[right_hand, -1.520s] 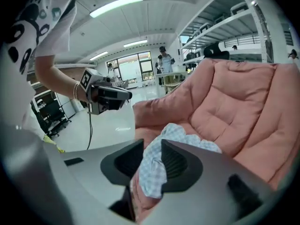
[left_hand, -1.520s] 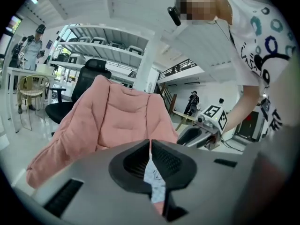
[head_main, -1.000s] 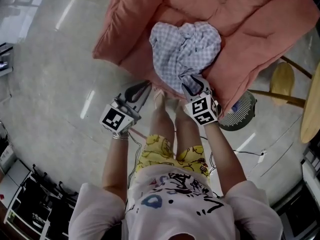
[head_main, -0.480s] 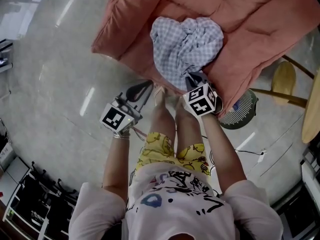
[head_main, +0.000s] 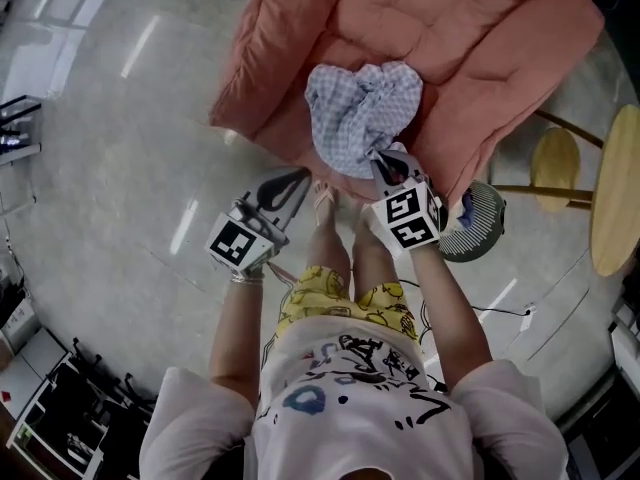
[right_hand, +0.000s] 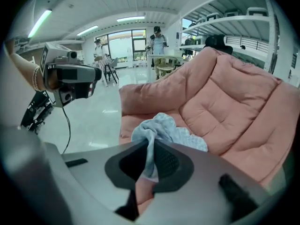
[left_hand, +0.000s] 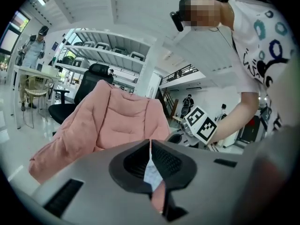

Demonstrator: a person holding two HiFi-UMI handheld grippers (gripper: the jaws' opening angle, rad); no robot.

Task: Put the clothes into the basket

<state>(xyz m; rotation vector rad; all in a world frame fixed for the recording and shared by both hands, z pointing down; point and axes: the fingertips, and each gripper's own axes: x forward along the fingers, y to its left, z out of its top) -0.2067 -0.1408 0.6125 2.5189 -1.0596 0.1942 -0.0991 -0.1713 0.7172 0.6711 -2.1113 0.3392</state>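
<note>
The crumpled pale blue-and-white checked cloth garment (head_main: 355, 108) lies bunched on the seat of the big pink quilted fabric lounge chair (head_main: 480, 58). The right gripper (head_main: 386, 158) reaches down onto its near edge, fingers (right_hand: 164, 161) clamped on a fold of the fabric, which rises in a peak between them. The left gripper (head_main: 292, 180) hangs to the side over the glossy grey floor (head_main: 120, 168), apart from the garment, its fingers (left_hand: 161, 161) pressed together on nothing.
</note>
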